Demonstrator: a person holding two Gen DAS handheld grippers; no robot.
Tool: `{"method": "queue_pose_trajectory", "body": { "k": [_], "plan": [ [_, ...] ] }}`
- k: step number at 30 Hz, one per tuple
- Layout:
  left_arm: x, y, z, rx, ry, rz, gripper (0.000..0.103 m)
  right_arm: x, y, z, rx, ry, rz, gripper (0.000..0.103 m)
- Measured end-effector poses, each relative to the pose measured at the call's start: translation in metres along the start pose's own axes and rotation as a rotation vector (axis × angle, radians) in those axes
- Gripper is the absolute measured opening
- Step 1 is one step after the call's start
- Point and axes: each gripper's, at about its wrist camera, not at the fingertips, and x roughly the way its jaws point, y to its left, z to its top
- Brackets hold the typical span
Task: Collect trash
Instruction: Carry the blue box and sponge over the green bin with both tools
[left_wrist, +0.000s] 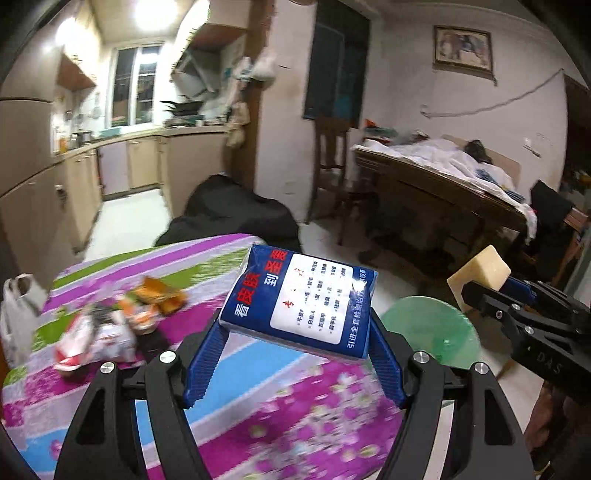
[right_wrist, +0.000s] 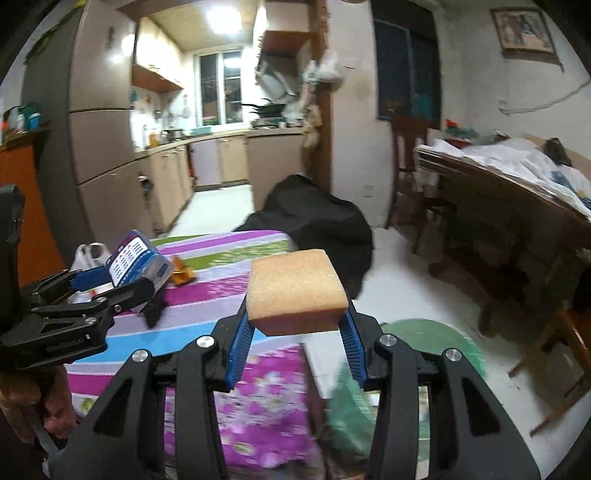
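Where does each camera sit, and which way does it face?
Left wrist: on the left tool, facing along its fingers over the striped table toward the kitchen; its tool holds a blue pack.
Right wrist: on the right tool, facing likewise; its tool holds a sponge, and a hand shows lower left.
Shared: table, both tools, pack, sponge, green stool.

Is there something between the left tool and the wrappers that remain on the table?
Nothing on the table blocks the wrappers, but the left tool is already clamped on a blue tissue pack, so its jaws are occupied.
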Motion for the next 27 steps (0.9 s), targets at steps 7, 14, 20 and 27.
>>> {"method": "queue_pose_trajectory", "body": {
  "k": [7,14,20,27],
  "plan": [
    [0.053,-0.056,0.011,0.035,0.066,-0.102,0.073,0.006,-0.065,-0.003,0.045,0.063,-0.073,0.042],
    [0.119,-0.106,0.015,0.083,0.162,-0.186,0.073,0.028,-0.129,-0.018,0.149,0.201,-0.095,0.042],
    [0.182,-0.146,0.006,0.117,0.269,-0.219,0.073,0.057,-0.169,-0.038,0.208,0.318,-0.100,0.042],
    [0.239,-0.161,-0.008,0.132,0.380,-0.235,0.073,0.091,-0.196,-0.061,0.233,0.436,-0.080,0.042]
  ]
}}
